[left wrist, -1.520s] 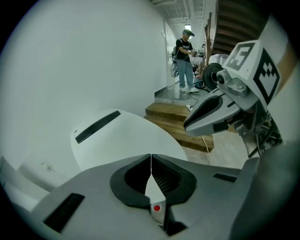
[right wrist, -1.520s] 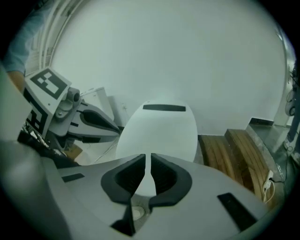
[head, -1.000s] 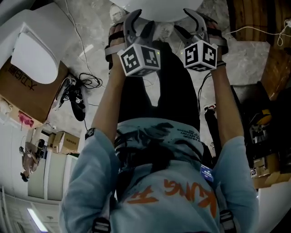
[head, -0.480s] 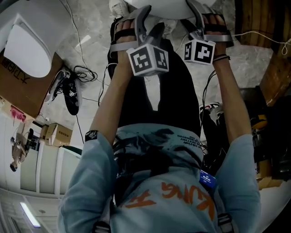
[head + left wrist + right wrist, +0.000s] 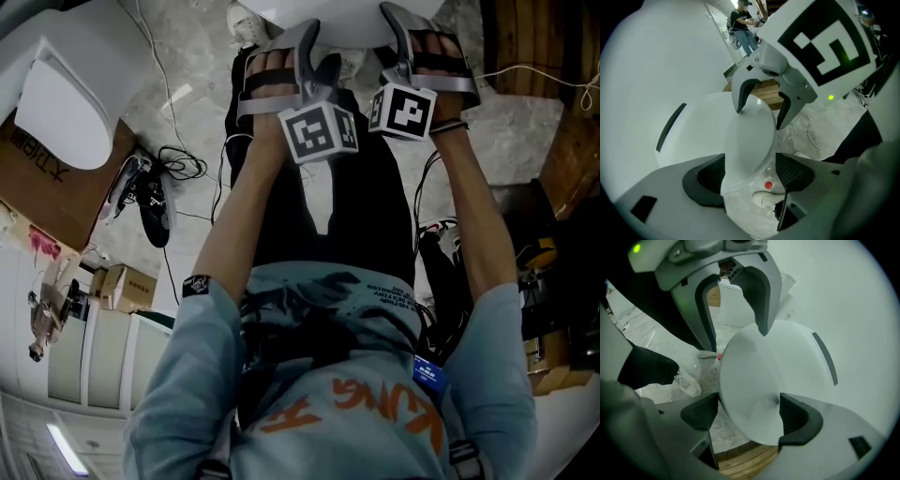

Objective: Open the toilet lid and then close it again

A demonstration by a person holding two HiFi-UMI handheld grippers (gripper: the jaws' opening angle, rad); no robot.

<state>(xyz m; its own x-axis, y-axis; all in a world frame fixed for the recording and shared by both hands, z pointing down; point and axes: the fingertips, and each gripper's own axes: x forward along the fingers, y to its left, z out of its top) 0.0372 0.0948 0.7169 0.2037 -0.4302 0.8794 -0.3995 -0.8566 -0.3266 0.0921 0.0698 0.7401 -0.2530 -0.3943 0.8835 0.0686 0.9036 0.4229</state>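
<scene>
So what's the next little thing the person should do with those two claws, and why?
Probably squeeze both grippers shut on the toilet lid. Its rim already sits between the jaws of the left gripper, which have just been opening, and the right gripper, which have just eased closed a little; both pairs stand apart, so nothing is gripped yet.
</scene>
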